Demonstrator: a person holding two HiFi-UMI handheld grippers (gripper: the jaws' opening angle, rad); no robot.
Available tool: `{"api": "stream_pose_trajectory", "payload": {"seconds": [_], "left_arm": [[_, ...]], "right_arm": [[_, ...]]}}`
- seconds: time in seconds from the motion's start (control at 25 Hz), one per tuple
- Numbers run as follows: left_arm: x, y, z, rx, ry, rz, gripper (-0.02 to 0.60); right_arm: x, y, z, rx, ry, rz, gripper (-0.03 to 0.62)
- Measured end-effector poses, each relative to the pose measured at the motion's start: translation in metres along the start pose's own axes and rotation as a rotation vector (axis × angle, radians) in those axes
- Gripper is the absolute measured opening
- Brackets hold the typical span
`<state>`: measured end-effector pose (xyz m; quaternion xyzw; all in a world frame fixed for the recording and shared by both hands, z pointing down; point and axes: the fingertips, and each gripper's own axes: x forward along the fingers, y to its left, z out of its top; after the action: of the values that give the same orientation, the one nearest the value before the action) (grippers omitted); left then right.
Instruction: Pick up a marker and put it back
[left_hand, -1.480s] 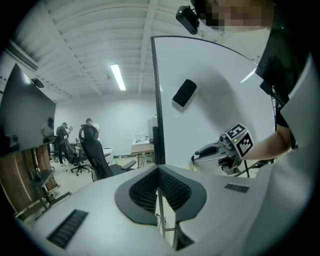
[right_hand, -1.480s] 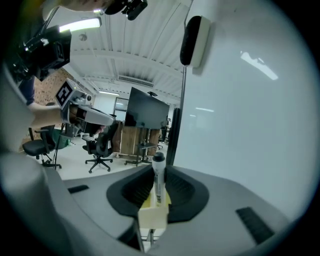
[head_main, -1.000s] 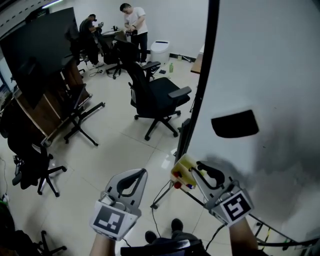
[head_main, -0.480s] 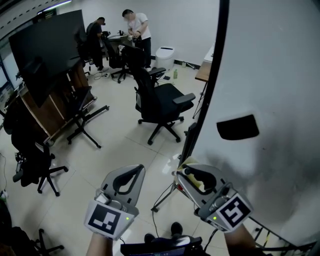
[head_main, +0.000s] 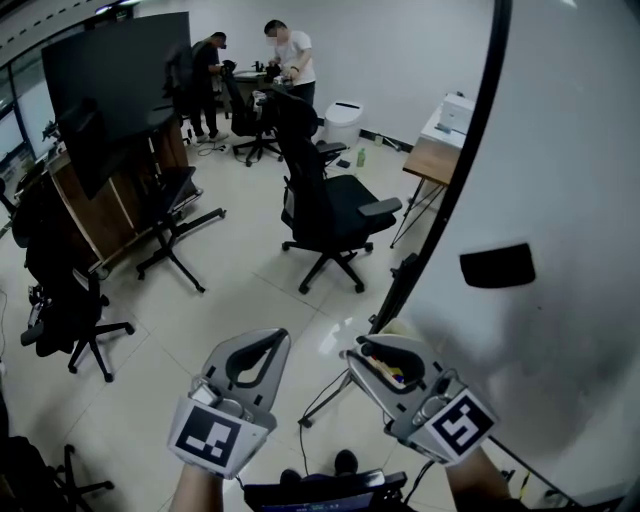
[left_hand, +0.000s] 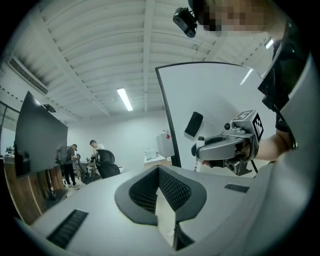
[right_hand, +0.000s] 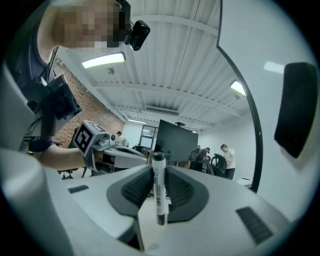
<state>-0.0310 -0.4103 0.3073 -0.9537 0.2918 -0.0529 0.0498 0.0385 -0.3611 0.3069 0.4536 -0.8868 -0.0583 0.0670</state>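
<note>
A white marker (right_hand: 160, 200) with a black cap stands upright between the pads of my right gripper (right_hand: 159, 170), which is shut on it. In the head view the right gripper (head_main: 358, 356) is level at the lower edge of the whiteboard (head_main: 570, 140), and the marker (head_main: 388, 371) shows only as a small patch inside its jaw loop. My left gripper (head_main: 262, 340) hovers beside it over the floor, jaws together and holding nothing. In the left gripper view the left gripper (left_hand: 159, 172) has its pads meeting, and the right gripper (left_hand: 200, 150) is off to the right.
A black eraser (head_main: 497, 265) sticks to the whiteboard. A black office chair (head_main: 335, 200) stands on the tiled floor ahead, with a wooden desk (head_main: 435, 155) behind it. A large black screen (head_main: 110, 80) on a stand is at the left. Two people (head_main: 285, 50) work at the back.
The right gripper has drawn back from the yellow tray at the whiteboard's lower edge, which no longer shows, and turned leftward. Both grippers have risen a little as the view swung right.
</note>
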Motion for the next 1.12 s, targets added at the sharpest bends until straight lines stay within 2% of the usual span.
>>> {"api": "stream_pose_trajectory", "payload": {"seconds": [0.44, 0.72, 0.84, 1.0, 1.12], "left_arm": [[-0.043, 0.017, -0.006, -0.031, -0.027, 0.019, -0.002], [-0.064, 0.006, -0.025, -0.087, -0.012, -0.037, -0.002], [-0.065, -0.009, -0.031, -0.107, -0.010, -0.068, -0.002], [-0.066, -0.024, -0.020, -0.093, -0.024, -0.082, -0.002], [-0.069, -0.032, -0.013, -0.083, -0.025, -0.060, -0.002]], "right_arm": [[0.019, 0.040, -0.001, 0.001, 0.041, 0.032, 0.091], [0.010, 0.060, -0.003, 0.072, 0.046, -0.035, 0.091], [-0.004, 0.069, -0.008, 0.061, 0.060, -0.053, 0.091], [-0.013, 0.081, -0.004, 0.050, 0.060, -0.028, 0.091], [-0.019, 0.084, 0.000, 0.051, 0.048, 0.000, 0.091]]}}
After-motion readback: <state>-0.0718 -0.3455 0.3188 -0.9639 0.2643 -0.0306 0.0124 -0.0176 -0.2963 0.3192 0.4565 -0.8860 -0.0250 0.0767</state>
